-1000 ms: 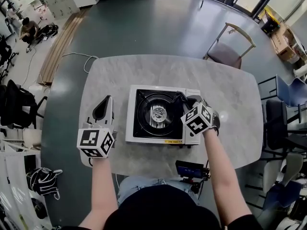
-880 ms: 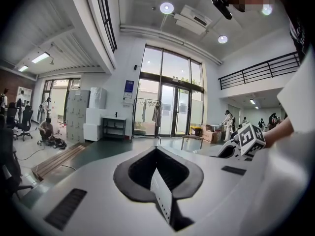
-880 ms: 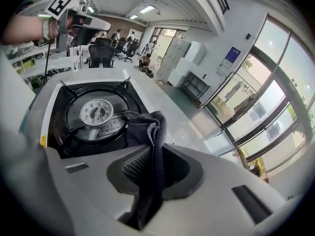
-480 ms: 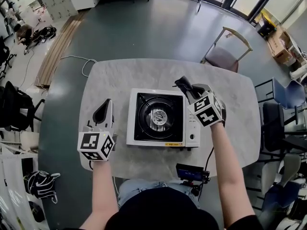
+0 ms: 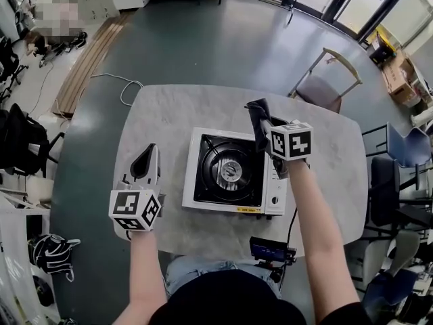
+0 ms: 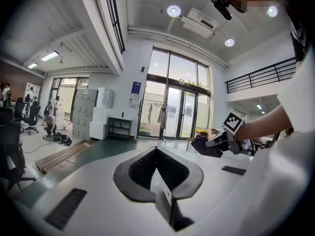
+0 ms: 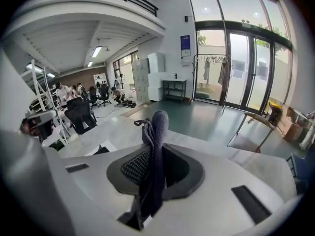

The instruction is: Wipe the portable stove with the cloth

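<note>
Loosely bunched dark cloth (image 7: 155,146), in right gripper (image 5: 265,128)

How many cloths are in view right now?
1. The dark cloth is clamped in the right gripper, by the portable stove's far right corner. The left gripper holds none; no other shows.

Left gripper (image 5: 144,161) sits at the near left, pointing away, jaws together with nothing between, left forearm (image 5: 142,263) straight behind. Right gripper (image 5: 265,133) — right arm (image 5: 314,229) stretched farther out — pinches the cloth (image 5: 256,112).
</note>
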Demonstrator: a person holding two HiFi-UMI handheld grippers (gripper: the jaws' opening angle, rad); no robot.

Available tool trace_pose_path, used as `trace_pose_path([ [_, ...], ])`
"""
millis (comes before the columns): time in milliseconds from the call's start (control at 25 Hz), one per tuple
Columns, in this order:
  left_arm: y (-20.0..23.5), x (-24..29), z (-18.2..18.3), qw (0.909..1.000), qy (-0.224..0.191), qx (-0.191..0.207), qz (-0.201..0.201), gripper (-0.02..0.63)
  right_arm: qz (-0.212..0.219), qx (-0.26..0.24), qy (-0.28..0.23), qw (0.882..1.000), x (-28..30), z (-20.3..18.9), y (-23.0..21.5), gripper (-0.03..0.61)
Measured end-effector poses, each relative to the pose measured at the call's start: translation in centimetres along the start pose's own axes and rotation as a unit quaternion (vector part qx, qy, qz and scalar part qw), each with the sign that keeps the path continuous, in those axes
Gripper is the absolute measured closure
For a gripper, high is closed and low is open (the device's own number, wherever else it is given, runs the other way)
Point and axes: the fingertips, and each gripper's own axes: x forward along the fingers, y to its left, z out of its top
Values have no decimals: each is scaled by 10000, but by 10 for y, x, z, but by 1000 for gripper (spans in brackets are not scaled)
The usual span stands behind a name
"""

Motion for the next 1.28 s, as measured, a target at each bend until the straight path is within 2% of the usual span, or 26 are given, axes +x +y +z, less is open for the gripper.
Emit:
trace_pose_path([
  [120,6,-3,-3,9999,34,-41,87,603,-96,-192,129,9997,16,-8,2,511],
  [320,15,-5,-9,9998,85,-95,162,603,-95,-641,1109,9917,35,-44,16,511],
  [400,15,-5,-9,9998,77,-122,151,603,-102,-724,1327,9885,39,-51,19,511],
  [480,15,-4,-9,9998,68,-141,126,603,-74,-648,1479,9869,40,-51,23,511],
  [560,16,-3,-11,9998,73,-158,98,603,92,-348,1607,9863,42,-52,32,511],
  [680,16,-3,-14,9998,89,-177,42,603,364,144,1685,9849,45,-54,47,511],
  [800,19,-3,-15,9997,82,-218,23,603,515,234,1697,9839,46,-54,59,511],
  [960,32,-9,-15,9996,45,-266,95,603,1013,548,1646,9796,52,-53,92,511],
  [1080,40,-14,-12,9995,9,-288,139,603,1074,382,1644,9798,56,-52,109,511],
  [1200,52,-19,-13,9992,-14,-344,203,603,1445,460,1606,9753,60,-46,137,511],
  [1280,59,-22,-13,9991,-29,-364,214,603,1543,429,1598,9741,63,-44,149,512],
])
